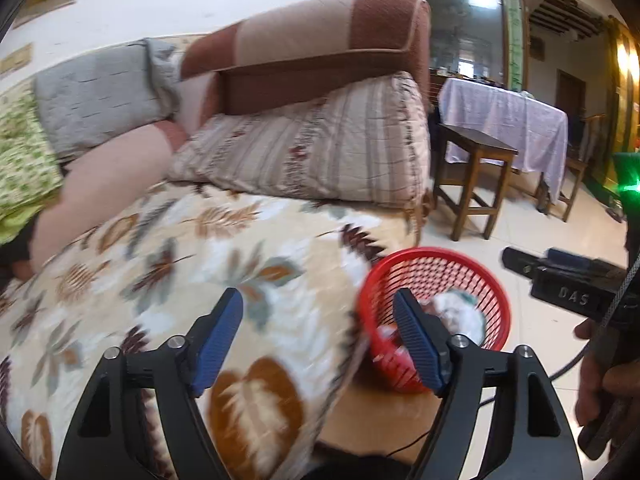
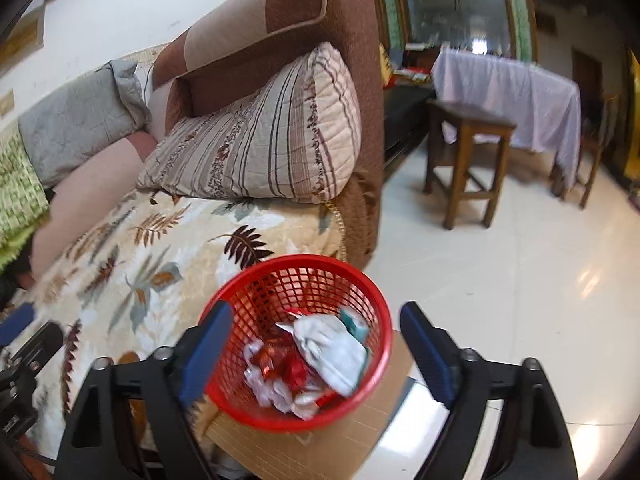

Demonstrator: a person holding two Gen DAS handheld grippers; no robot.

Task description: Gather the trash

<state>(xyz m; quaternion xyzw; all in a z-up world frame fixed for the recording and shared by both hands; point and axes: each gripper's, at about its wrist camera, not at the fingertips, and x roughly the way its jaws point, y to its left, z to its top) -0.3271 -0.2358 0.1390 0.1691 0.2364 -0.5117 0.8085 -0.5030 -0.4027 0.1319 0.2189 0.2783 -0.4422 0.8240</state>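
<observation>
Both grippers, left point(image 1: 318, 334) and right point(image 2: 316, 340), hang released and empty. The basket point(image 2: 374, 300) sits near right of the sofa point(image 2: 132, 248), trash point(image 2: 320, 354) already inside. I'd scan the sofa slowly for leftovers.

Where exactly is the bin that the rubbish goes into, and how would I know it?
Find the brown sofa covered by a leaf-print blanket. At its near corner, beside the white tiled floor, a red basket rests on cardboard. It is the only bright red, mesh-walled thing, and crumpled wrappers lie inside.
</observation>
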